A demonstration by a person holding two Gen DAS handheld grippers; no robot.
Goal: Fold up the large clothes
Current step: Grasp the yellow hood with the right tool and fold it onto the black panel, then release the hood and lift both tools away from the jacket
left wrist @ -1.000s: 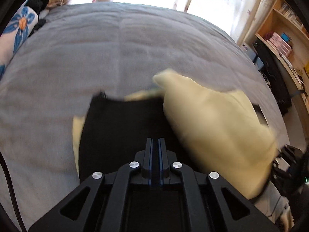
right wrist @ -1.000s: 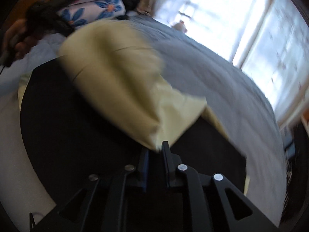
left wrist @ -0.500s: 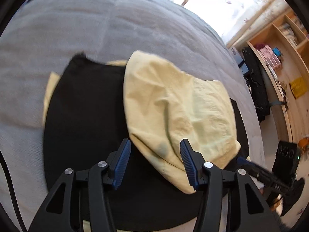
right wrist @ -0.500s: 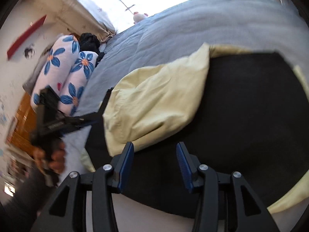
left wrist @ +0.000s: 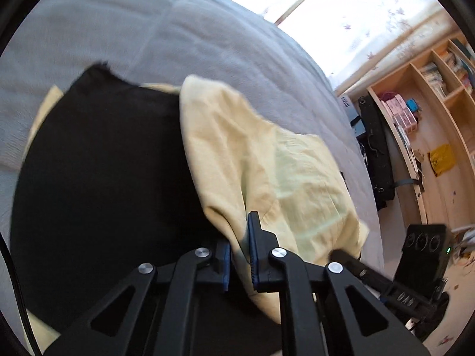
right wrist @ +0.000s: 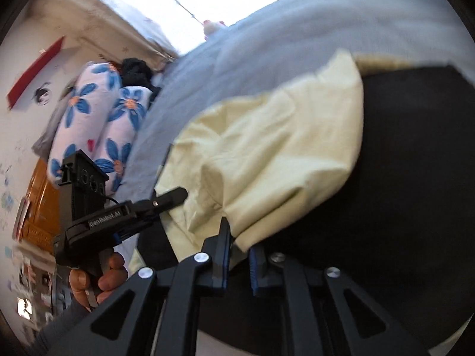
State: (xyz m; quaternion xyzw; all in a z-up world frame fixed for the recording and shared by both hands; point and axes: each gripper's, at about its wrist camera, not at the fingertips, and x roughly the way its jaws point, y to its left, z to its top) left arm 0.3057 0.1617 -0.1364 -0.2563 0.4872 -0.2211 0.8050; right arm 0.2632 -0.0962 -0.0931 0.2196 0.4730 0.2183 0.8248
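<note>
A pale yellow garment lies folded over a black panel on the grey bed; more yellow cloth peeks out from under the panel's edges. My left gripper is closing on the near edge of the yellow fold, with cloth pinched between its blue pads. In the right wrist view the same garment lies on the black panel. My right gripper is closing on another part of that near edge, fabric between its pads. A hand holds the left gripper's handle.
Two blue-flowered pillows lie at the head of the bed. A wooden bookshelf and a black bag stand beside the bed's right side. Bright windows are behind the bed.
Both grippers let go of the yellow fold, stood open over it half a second ago, and are now closed on its near edge. The left one shifted right; the right one rolled.
</note>
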